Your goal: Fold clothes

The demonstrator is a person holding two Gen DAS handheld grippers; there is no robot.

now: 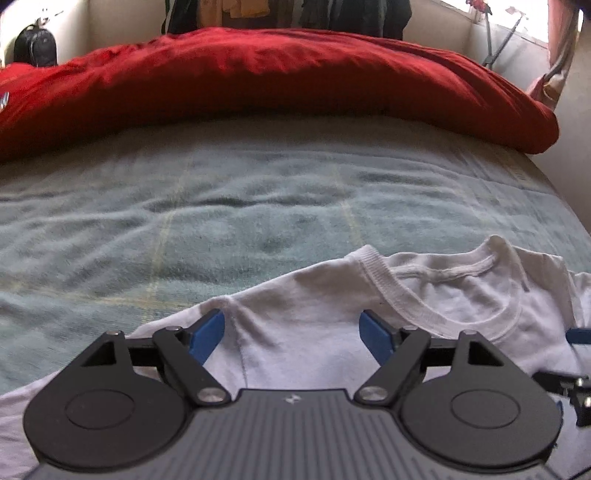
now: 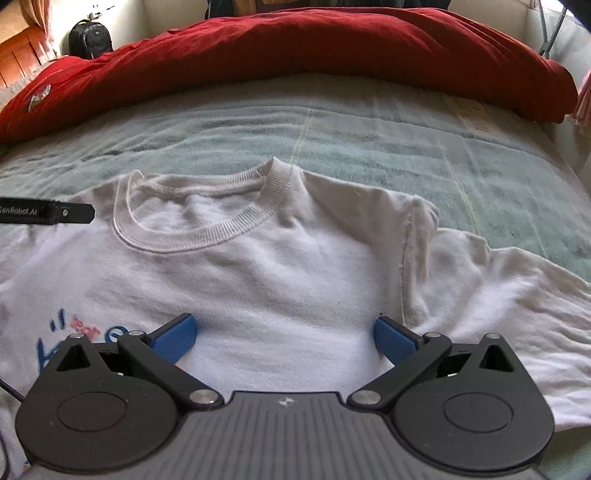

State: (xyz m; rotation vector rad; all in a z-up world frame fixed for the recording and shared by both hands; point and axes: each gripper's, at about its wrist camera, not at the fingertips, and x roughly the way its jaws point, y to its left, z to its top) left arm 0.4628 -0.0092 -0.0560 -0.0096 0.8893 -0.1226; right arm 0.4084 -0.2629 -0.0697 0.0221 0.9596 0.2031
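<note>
You are working in a bedroom of a home. Under your tools lies a bed (image 1: 258, 206) spread with a pale green blanket (image 2: 369, 125). Beyond the tool tips, across the far side of the bed, a red duvet (image 1: 280, 74) is bunched up. Past it, dark clothes (image 1: 354, 14) hang against the light wall. Ahead and to the left of your tools, a black backpack (image 2: 90, 38) stands against the wall, with wooden furniture (image 2: 22, 59) beside it.

A white T-shirt (image 2: 295, 266) lies spread face up on the bed (image 2: 369, 122), ribbed collar away from me. It is rumpled, with blue and red print on its chest.
</note>
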